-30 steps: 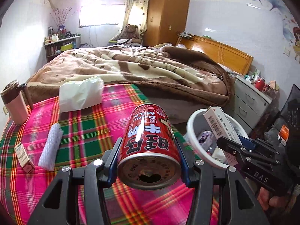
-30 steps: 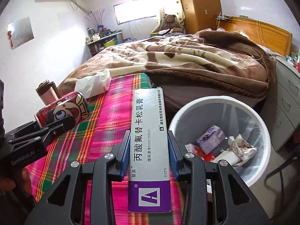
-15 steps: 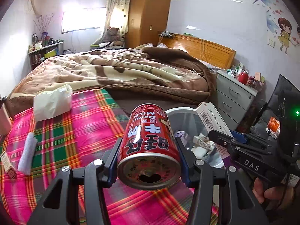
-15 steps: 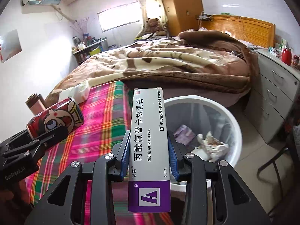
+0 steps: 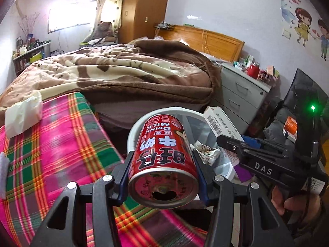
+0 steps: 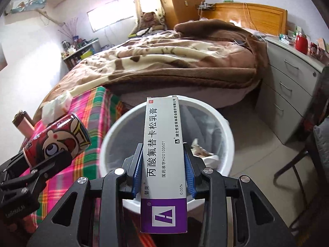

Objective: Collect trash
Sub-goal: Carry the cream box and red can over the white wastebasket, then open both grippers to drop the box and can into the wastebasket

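Red can is pinched by left tongs beside white bin; medicine box is pinched by right tongs above the bin.

I see a bedroom with pale walls and a bright window behind patterned curtains. A bed under a rumpled brown-and-cream blanket has a wooden headboard; a tall wooden wardrobe stands beyond it. Grey drawers sit beside the bed, a cluttered shelf lines the far wall, and cartoon stickers decorate one wall. The floor is pale tile.
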A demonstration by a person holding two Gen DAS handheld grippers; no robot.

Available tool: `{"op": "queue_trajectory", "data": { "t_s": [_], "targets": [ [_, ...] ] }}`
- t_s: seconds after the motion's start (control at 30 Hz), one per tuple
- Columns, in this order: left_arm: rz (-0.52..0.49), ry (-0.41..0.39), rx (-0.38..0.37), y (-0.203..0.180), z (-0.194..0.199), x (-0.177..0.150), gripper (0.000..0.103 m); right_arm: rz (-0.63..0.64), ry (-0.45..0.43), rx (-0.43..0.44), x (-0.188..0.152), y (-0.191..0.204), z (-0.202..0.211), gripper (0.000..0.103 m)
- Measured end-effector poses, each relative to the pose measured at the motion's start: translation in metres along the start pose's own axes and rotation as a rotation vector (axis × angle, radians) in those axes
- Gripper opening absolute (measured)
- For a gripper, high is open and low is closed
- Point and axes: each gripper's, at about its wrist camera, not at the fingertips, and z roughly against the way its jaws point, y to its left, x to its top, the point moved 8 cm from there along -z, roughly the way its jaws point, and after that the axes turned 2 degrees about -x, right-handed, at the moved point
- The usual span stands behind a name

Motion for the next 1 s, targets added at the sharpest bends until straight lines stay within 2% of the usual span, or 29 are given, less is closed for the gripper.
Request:
{"op": "queue_trajectory", "data": {
  "t_s": [0.4,0.73,0.77,0.83,0.87,0.9,0.97,1.0],
  "targets": [
    [-0.031,0.054,-0.009,-0.031,-0.03,-0.002,0.054,-0.011,0.039,-0.015,0.004,-0.029,-0.019,0.037],
    [-0.02,0.074,-0.013,-0.037,-0.046,-0.004,0.055,0.009,0.08,-0.006,0.002,-0.04,-0.032,0.037],
    [-0.017,0.068,-0.012,-0.036,-0.045,-0.003,0.056,0.013,0.086,-0.012,0.003,-0.039,-0.034,0.037],
    [-0.012,0.065,-0.003,-0.034,-0.044,-0.002,0.066,0.02,0.107,-0.009,0.001,-0.039,-0.038,0.037],
    [-0.007,0.061,-0.007,-0.033,-0.043,-0.002,0.067,0.019,0.11,-0.005,0.0,-0.039,-0.038,0.038],
    [-0.003,0.058,-0.016,-0.033,-0.042,-0.002,0.067,0.019,0.108,-0.002,0.0,-0.039,-0.038,0.043],
    [0.004,0.055,-0.014,-0.031,-0.04,-0.001,0.068,0.019,0.099,0.005,0.0,-0.038,-0.035,0.066],
    [0.003,0.052,-0.012,-0.03,-0.04,-0.001,0.069,0.019,0.095,0.008,0.001,-0.038,-0.034,0.067]
  ]
}}
